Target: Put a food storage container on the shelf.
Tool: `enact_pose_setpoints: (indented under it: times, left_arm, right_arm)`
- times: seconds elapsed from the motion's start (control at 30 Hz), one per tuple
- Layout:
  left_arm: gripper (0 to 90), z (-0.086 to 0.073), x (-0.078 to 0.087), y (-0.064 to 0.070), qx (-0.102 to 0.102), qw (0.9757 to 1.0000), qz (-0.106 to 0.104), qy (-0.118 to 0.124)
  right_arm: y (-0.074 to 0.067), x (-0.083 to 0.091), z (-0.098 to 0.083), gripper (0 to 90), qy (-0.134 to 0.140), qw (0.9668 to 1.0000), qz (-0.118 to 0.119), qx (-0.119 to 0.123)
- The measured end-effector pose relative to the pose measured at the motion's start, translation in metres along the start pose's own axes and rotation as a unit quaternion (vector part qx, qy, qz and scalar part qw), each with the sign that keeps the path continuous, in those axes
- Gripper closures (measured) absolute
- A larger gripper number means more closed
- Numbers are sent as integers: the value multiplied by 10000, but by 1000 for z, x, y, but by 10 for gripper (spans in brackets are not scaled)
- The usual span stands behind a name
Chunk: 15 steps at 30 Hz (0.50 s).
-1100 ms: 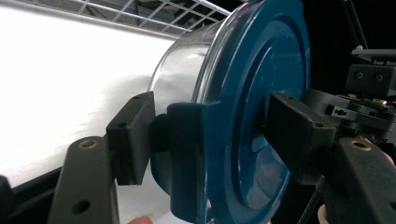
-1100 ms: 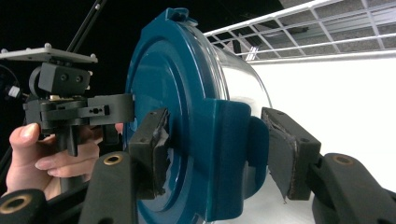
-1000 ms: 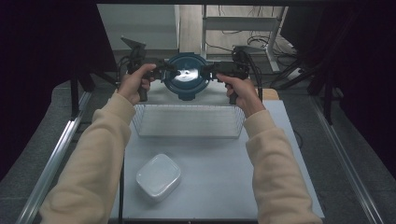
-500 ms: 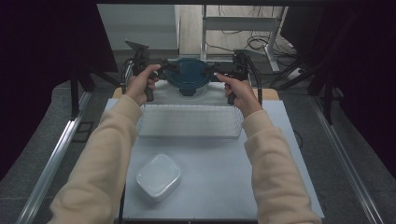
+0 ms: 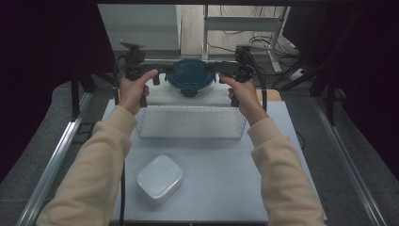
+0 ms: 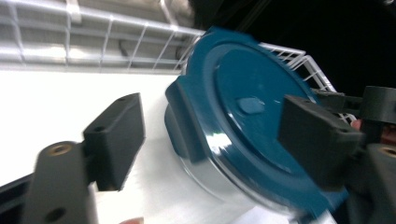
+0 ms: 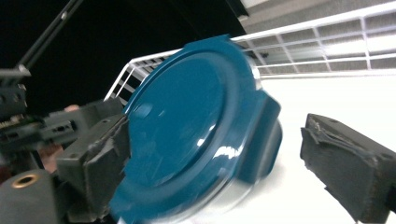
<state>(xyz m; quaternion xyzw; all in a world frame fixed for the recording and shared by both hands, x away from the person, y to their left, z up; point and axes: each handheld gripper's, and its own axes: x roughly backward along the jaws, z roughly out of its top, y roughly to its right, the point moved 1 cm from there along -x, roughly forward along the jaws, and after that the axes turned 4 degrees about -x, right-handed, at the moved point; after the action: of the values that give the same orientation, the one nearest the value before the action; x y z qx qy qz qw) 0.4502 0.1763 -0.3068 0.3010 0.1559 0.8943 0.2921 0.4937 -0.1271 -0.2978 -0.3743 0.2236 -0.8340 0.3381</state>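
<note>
High view showed the blue-lidded container (image 5: 190, 77) set down behind the wire basket (image 5: 190, 121); left claw (image 5: 157, 75) and right claw (image 5: 217, 73) had just been opening, jaws wide around its tabs. Next, both should withdraw.

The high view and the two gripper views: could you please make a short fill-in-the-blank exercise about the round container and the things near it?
1. The lid of the round container has the colour ____.
2. The wire basket lies between the round container and the ____ box.
3. The left gripper and the right gripper both have ____ fingers beside the container.

Missing words: blue; white; open
</note>
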Motion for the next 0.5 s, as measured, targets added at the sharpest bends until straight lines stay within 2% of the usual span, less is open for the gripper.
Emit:
enact_pose_setpoints:
  times: [0.07,0.13,0.2,0.23,0.27,0.33,0.37,0.43,0.5]
  left_arm:
    - [221,-7,10,4,-165,9998,-62,41]
    - [232,-17,22,8,-436,9990,-4,52]
    - [231,-32,37,13,-683,9976,46,105]
    - [232,-37,42,14,-747,9971,58,128]
    - [236,-45,48,16,-846,9963,71,151]
    - [245,-62,60,18,-995,9948,103,206]
    - [254,-74,67,20,-1059,9941,47,220]
    - [254,-91,75,22,-1125,9935,-40,181]
    - [259,-115,83,24,-1235,9922,-139,63]
  right_arm:
    - [-5,9,-6,63,25,9996,-67,271]
    - [-7,21,-15,68,164,9986,-116,490]
    - [-8,33,-24,76,205,9968,-180,755]
    - [-9,41,-32,87,234,9949,-236,957]
    - [-9,46,-36,95,251,9938,-256,1056]
    - [-8,58,-50,117,295,9920,-190,1210]
    - [-6,63,-58,126,323,9914,-135,1264]
    - [-1,74,-79,144,311,9906,-17,1335]
    - [3,80,-96,154,257,9896,-2,1418]
